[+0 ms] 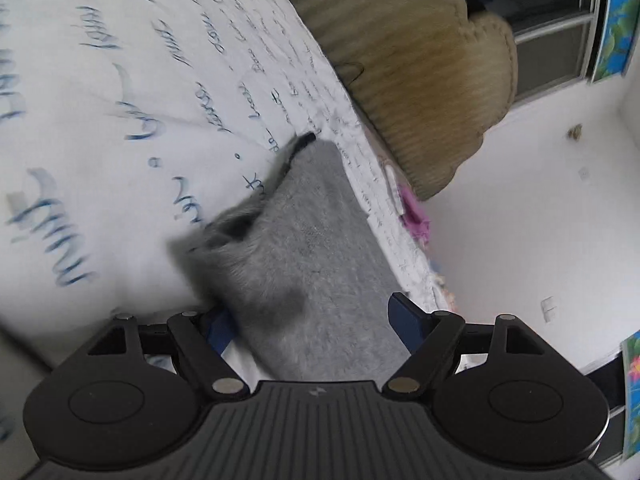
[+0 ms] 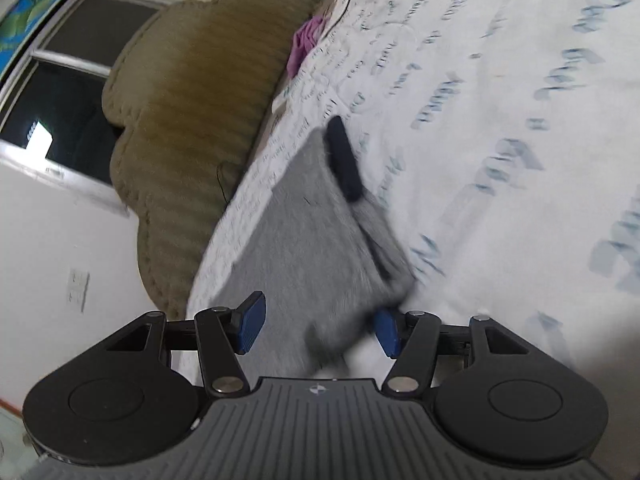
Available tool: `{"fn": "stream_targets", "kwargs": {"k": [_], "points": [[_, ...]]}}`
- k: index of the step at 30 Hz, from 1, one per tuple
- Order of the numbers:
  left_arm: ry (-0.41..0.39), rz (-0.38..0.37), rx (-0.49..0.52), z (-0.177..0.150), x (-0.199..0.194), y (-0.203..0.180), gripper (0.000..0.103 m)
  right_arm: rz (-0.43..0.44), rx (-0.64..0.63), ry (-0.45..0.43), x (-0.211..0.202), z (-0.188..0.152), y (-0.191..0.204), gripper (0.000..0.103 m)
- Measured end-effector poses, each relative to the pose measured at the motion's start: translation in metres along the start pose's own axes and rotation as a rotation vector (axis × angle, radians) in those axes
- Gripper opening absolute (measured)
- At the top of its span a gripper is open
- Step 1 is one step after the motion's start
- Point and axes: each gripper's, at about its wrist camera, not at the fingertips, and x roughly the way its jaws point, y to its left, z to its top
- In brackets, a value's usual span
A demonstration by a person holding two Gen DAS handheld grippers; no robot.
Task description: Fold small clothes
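Left wrist view: we note the grey garment (image 1: 308,248) lying on the script-printed bedsheet (image 1: 120,80), left gripper (image 1: 312,320) spread apart around its near edge, right gripper (image 2: 320,320) likewise parted, pads not pressing cloth.

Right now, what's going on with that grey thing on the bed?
A person is folding a small grey garment on a bedsheet printed with blue handwriting. The left hand-held gripper and the right hand-held gripper each have their jaws open around its near edge, not pinching it. The garment has a dark band at its far end.
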Motion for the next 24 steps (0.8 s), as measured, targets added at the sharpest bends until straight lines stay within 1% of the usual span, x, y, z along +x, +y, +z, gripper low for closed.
{"fn": "stream_targets", "kwargs": {"k": [1,2,3,4,5,6,7,9,12,13,16,19,20,21,23,24], "points": [[-0.009,0.019,0.009,0.002,0.006,-0.005,0.076,-0.012,0.011,-0.016,0.010,0.000,0.002,0.061],[0.001,0.024,0.019,0.005,0.013,-0.009,0.064,-0.023,0.026,-0.029,0.020,0.001,0.004,0.061],[0.013,0.026,0.024,0.008,0.020,-0.011,0.024,-0.016,0.017,-0.030,0.029,0.002,0.008,0.054],[0.035,0.050,0.018,0.008,0.026,-0.008,0.006,-0.025,0.005,-0.031,0.037,0.002,0.011,0.027],[0.060,0.092,0.010,0.010,0.033,-0.006,0.007,-0.046,0.021,-0.030,0.043,0.003,0.011,0.009],[0.071,0.114,0.007,0.011,0.036,-0.004,0.006,-0.050,0.044,-0.007,0.049,0.004,0.008,0.010],[0.067,0.107,0.023,0.012,0.035,-0.006,0.006,-0.044,0.053,-0.014,0.051,0.004,0.007,0.010],[0.056,0.108,0.093,0.014,0.026,-0.016,0.006,-0.067,0.016,-0.036,0.048,0.003,0.014,0.010],[0.057,0.076,0.123,0.019,0.005,-0.029,0.005,-0.011,0.016,-0.053,0.034,0.008,0.025,0.010],[0.060,0.070,0.125,0.020,-0.003,-0.031,0.005,0.018,0.014,-0.044,0.028,0.010,0.029,0.010],[0.090,0.022,0.083,0.019,-0.030,-0.030,0.005,0.090,0.002,-0.019,0.005,0.009,0.039,0.010],[0.108,0.004,0.078,0.007,-0.061,-0.019,0.005,0.109,0.004,0.004,-0.020,0.001,0.036,0.010],[0.117,0.018,0.095,0.002,-0.064,-0.013,0.005,0.102,0.010,0.017,-0.027,-0.004,0.030,0.010],[0.130,0.044,0.110,-0.003,-0.063,-0.005,0.005,0.075,0.010,0.027,-0.031,-0.008,0.021,0.010],[0.173,0.098,0.109,-0.013,-0.054,0.015,0.006,-0.006,0.006,0.050,-0.030,-0.018,0.001,0.014],[0.194,0.112,0.107,-0.016,-0.052,0.024,0.009,-0.060,0.008,0.056,-0.029,-0.023,-0.009,0.013]]}}
